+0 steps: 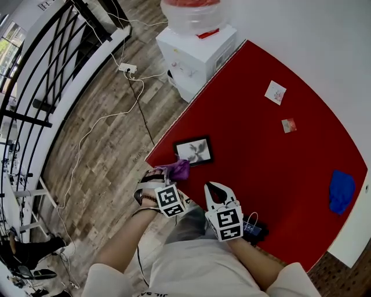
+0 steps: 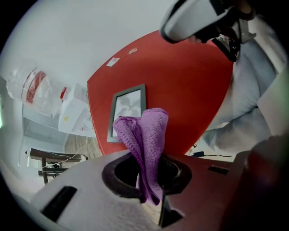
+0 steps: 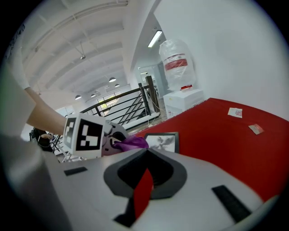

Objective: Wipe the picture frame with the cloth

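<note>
Here the left tongs (image 1: 167, 173) are clamped shut on a purple cloth (image 1: 178, 169); the left gripper view shows the folded fabric (image 2: 151, 131) pinched between the two jaws and standing up out of them in a bunched roll. The cloth hangs at the near left edge of the red desk (image 1: 261, 151), just beside the near corner of the picture frame (image 1: 194, 151); whether it touches the frame cannot be told. The frame lies flat on the desk close to that left edge, with a dark border around a pale grey print. The right tongs (image 1: 219, 191) hover over the near part of the desk, just right of the left pair, and in their own view the jaws (image 3: 146, 155) are drawn together with only a thin sliver of red showing through, and nothing is held between them. Farther off on the desk lie two small cards (image 1: 275, 92), and a crumpled blue cloth (image 1: 341, 190) sits near the right edge, well apart from the frame. Beyond the far corner of the desk stands a white water dispenser (image 1: 197, 55) carrying a big clear jug (image 1: 194, 14) with a red label; how full the jug is cannot be made out
</note>
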